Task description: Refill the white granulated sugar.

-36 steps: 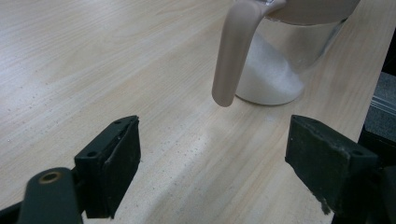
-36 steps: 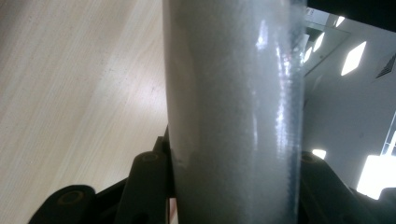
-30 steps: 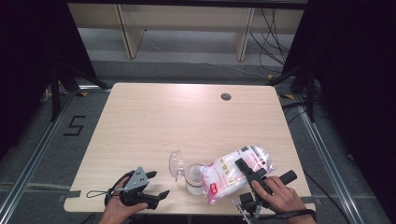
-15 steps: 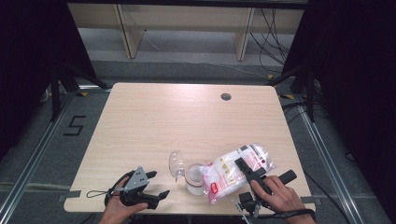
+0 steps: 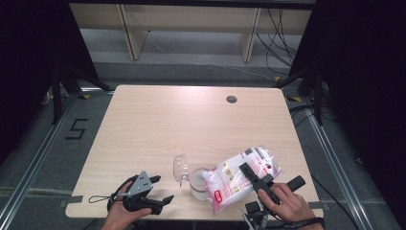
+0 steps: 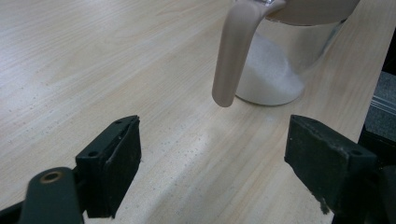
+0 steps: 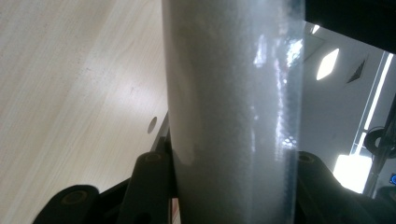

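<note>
You are working at the near edge of the wooden table [image 5: 191,124]. Your right gripper [image 5: 256,178] is clamping the tilted bag of white granules [image 5: 239,175], its mouth over the clear jar [image 5: 198,184], which is partly filled. Your left gripper [image 5: 155,191] is resting just beside the jar, jaws spread wide and holding nothing.

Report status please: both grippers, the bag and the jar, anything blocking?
Right gripper shut on bag of white granules, tilted mouth-down over jar. Left gripper open, holding nothing, beside jar. Jar partly filled, lid flipped open. Nothing in the way.
</note>
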The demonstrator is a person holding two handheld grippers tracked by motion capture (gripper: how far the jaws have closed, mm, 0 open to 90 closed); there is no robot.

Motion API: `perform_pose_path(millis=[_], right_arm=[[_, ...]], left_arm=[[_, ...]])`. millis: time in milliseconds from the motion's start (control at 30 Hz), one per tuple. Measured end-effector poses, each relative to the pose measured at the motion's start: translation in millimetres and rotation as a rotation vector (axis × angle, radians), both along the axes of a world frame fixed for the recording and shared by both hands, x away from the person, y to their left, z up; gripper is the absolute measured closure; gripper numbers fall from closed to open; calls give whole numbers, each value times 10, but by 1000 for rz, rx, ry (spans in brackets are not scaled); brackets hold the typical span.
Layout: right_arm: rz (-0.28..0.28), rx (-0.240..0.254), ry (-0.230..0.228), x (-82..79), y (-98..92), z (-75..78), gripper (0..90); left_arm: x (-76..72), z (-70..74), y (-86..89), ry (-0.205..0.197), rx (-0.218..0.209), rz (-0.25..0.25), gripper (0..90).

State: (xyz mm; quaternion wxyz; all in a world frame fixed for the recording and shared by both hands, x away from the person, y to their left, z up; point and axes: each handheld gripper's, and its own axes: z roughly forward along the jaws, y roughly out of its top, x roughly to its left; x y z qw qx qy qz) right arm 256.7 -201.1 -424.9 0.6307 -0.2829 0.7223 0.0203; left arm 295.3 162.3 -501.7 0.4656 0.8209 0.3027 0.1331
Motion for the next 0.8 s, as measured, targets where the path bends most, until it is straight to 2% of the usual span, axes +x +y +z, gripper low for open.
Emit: perform_pose_path(millis=[100, 267, 300, 333, 400, 433, 467, 533, 600, 633, 733, 800], right_arm=[[-10, 15, 21, -5, 4, -23, 658], [6, -14, 14, 6, 21, -37, 658], [4, -15, 15, 4, 22, -38, 658], [-2, 6, 20, -3, 22, -48, 658], [16, -21, 10, 7, 20, -29, 658], [8, -8, 15, 3, 22, -37, 658], [5, -22, 17, 3, 27, -29, 658], [13, -11, 18, 9, 25, -36, 659], [9, -12, 22, 11, 24, -42, 658], [-6, 16, 32, 2, 19, -59, 658], [7, 4, 31, 11, 17, -46, 659], [-4, 9, 46, 9, 19, -44, 659]], left_arm=[[2, 0, 0, 0, -4, -3, 182], [8, -2, 5, -3, 1, -3, 182], [6, -3, 3, -1, 4, 4, 182], [20, 0, 17, -7, 29, -6, 182], [8, 3, 7, -4, 15, 4, 182], [6, 0, 3, -5, -3, -3, 182], [1, 4, 6, -5, -2, 0, 182], [8, 5, 14, -12, 7, -3, 182], [-3, 2, 3, -3, -1, 0, 182], [0, 4, 3, -7, 3, -5, 182], [2, -3, -3, -10, 3, -3, 182], [4, -5, -1, -3, 2, -2, 182]])
